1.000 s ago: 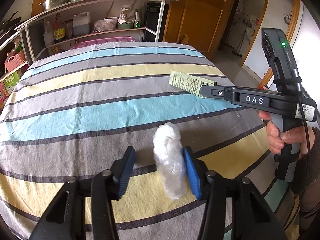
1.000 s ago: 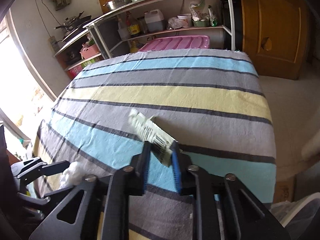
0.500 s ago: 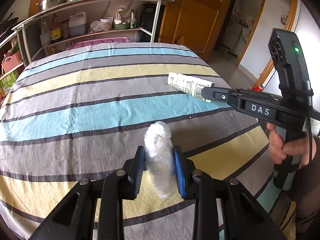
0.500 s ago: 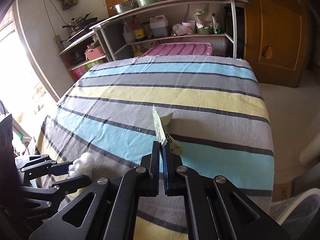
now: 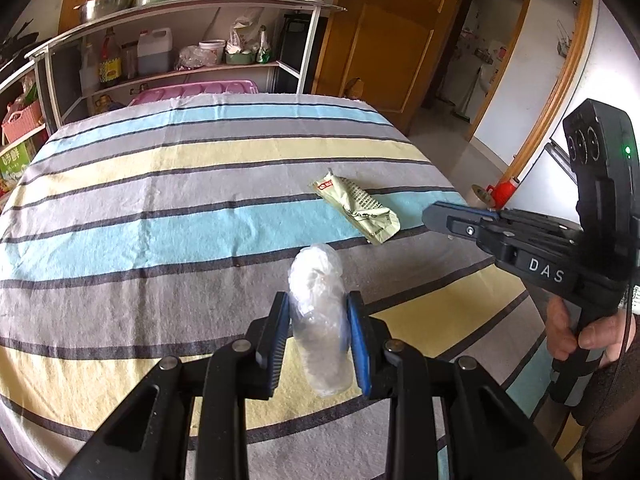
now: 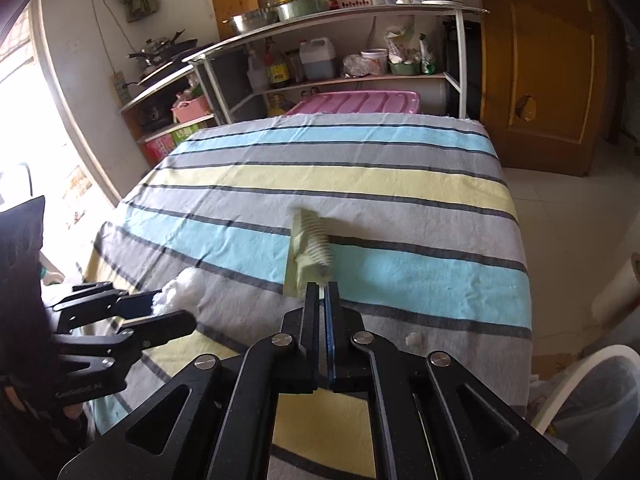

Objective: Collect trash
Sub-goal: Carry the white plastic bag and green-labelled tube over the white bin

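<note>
**Plastic wad gripped, green wrapper loose on the table**

At the near left, the left gripper (image 5: pixel 316 312) is clenched on a crumpled wad of clear-white plastic film (image 5: pixel 315 276) above the striped blue, yellow and grey tablecloth (image 5: pixel 160 232). Farther right, a creased pale-green printed wrapper (image 5: pixel 356 208) lies flat on the cloth. The right gripper (image 6: pixel 323 292) hangs just beside it, jaws pressed together on nothing. Collecting seems half done; next, the right jaws likely need to reopen and take the wrapper's near edge.
</note>
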`<state>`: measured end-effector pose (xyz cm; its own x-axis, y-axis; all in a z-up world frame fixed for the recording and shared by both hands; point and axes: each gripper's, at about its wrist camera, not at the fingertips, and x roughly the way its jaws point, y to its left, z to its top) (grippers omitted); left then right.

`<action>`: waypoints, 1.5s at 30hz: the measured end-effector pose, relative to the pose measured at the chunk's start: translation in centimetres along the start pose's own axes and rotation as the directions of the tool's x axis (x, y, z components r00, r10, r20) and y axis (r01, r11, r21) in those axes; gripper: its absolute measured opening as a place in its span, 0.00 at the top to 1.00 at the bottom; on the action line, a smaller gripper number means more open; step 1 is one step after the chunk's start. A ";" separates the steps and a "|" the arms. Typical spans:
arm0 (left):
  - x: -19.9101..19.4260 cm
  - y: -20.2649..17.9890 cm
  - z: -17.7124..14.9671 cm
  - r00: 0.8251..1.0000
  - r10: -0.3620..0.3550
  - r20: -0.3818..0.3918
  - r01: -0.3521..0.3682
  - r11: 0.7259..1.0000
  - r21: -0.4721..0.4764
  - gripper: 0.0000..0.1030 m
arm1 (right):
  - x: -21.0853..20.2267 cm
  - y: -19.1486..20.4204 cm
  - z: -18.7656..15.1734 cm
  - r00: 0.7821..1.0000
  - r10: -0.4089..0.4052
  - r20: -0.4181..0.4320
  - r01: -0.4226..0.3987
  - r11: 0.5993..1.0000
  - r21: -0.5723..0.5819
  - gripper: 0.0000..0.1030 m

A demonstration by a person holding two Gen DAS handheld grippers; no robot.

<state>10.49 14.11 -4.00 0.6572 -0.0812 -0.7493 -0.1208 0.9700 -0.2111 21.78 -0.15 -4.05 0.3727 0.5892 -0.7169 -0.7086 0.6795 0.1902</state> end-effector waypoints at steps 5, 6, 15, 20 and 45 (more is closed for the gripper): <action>0.0 0.6 0.0 1.000 0.009 -0.001 -0.009 1.000 -0.014 0.71 | 1.5 1.1 1.0 1.000 0.008 -0.019 -0.009 0.999 -0.046 0.48; 0.0 0.7 -0.1 1.000 0.010 -0.001 -0.010 1.000 -0.015 0.71 | 2.1 1.3 1.2 1.000 0.002 -0.027 -0.003 0.998 -0.057 0.48; 0.0 1.3 0.0 1.000 0.012 -0.003 -0.012 1.000 -0.025 0.71 | 5.9 1.5 2.0 0.992 -0.068 -0.104 0.061 0.995 -0.074 0.65; 0.0 1.2 0.1 1.000 0.009 -0.001 -0.009 1.000 -0.024 0.71 | 5.3 1.6 1.8 0.994 -0.057 -0.091 0.050 0.996 -0.079 0.76; -3.2 -8.0 2.6 0.991 -0.100 0.084 0.082 0.978 0.192 0.71 | -10.6 -1.5 -2.8 0.968 -0.208 0.141 0.192 0.974 0.122 0.78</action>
<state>11.30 7.17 1.70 0.7261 -0.1578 -0.6692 0.0783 0.9860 -0.1475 17.18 -8.61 1.40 0.5924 0.4904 -0.6392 -0.5454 0.8281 0.1299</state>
